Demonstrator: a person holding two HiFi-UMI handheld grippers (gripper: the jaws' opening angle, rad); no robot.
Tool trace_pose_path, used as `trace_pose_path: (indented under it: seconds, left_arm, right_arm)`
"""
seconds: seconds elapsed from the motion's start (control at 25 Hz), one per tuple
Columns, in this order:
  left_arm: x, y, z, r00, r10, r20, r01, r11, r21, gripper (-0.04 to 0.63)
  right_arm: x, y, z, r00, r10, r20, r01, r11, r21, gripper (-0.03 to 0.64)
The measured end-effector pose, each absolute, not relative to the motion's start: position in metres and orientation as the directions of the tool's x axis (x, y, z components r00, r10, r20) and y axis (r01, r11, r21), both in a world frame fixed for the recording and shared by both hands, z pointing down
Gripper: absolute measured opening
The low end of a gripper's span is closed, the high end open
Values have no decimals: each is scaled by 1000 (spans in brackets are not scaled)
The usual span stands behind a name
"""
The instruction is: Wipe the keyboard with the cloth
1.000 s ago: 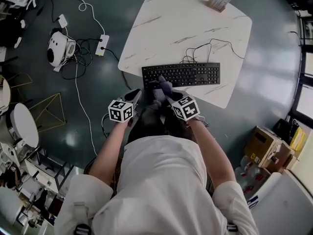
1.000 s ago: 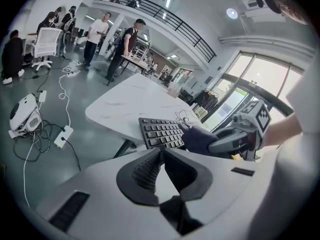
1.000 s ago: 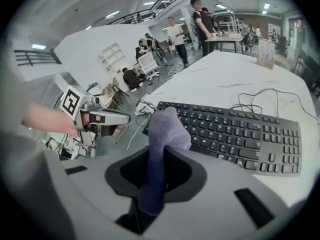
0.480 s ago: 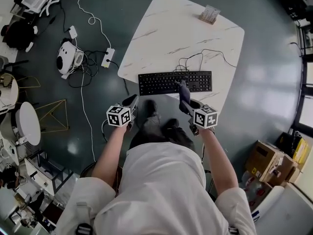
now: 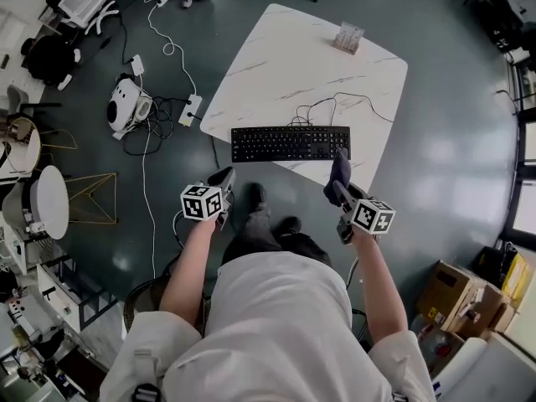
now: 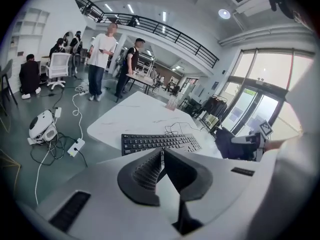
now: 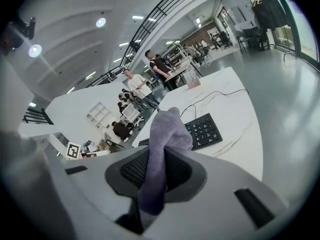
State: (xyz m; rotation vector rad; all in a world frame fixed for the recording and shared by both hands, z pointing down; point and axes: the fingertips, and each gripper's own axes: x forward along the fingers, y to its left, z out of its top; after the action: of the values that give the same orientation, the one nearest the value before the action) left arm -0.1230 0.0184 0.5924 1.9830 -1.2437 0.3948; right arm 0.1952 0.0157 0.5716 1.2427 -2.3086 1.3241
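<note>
Marbled bench (image 5: 276,57) upper centre, keyboard (image 5: 291,143) along its near edge, cables (image 5: 155,111) strewn upper left. Right gripper (image 5: 342,193) jaws pinch the cloth (image 7: 167,129); left gripper (image 6: 161,156) jaws closed, empty.

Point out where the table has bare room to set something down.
The table is bare across its left half, between the keyboard and the small stand at the far corner. Crowded: the cable loops just behind the keyboard; the strip in front is narrow.
</note>
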Motion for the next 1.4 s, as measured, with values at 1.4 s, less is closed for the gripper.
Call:
trace_pose_path:
  seconds: [1.4]
  left_arm:
    - [-131,84,456,541,-709,452,-831,-370,415,18]
  right_arm:
    - [255,61,403,-513,-802,305,-822,356,-445,78]
